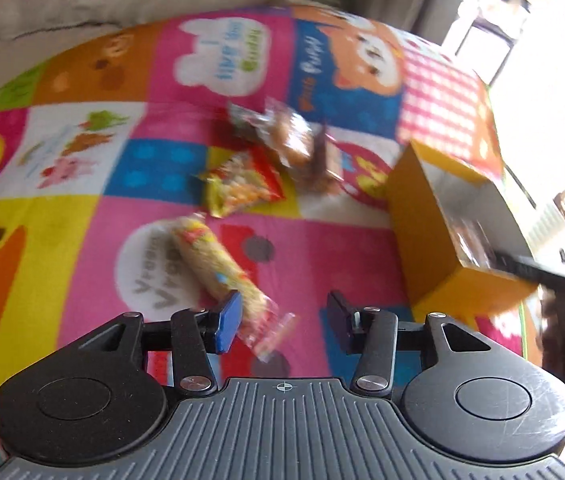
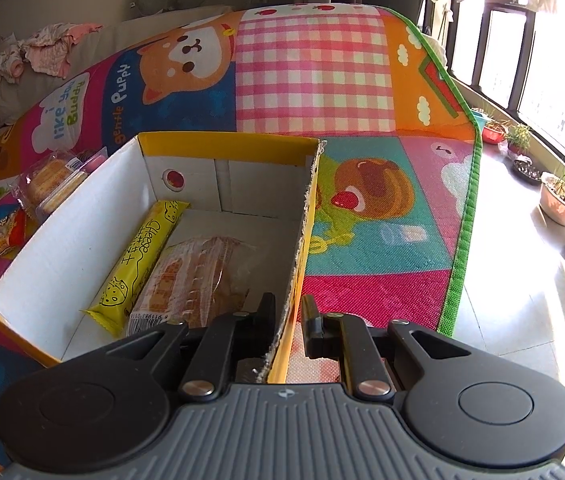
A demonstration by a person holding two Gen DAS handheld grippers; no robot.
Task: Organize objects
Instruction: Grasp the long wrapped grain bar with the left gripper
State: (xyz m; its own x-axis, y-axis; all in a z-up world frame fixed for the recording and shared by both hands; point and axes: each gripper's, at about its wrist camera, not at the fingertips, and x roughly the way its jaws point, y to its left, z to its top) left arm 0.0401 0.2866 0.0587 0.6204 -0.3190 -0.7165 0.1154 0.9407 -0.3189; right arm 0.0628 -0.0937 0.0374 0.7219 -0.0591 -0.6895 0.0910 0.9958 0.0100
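Two grippers busy: right gripper pinched the box wall; left gripper stood half-open at the snack bar on the mat. Crinkly wrapper tail could slip a shallow pinch.

Yellow cardboard box, white inside, top open, set on the patterned mat. Two items laid flat on its floor, side by side: yellow "Cheese" stick packet along the left wall; clear-wrapped bread pack touching it.

On the mat left of the box:
- long pale snack tube, laid diagonally
- red-yellow snack bag
- clear-wrapped pastry pack, blurred
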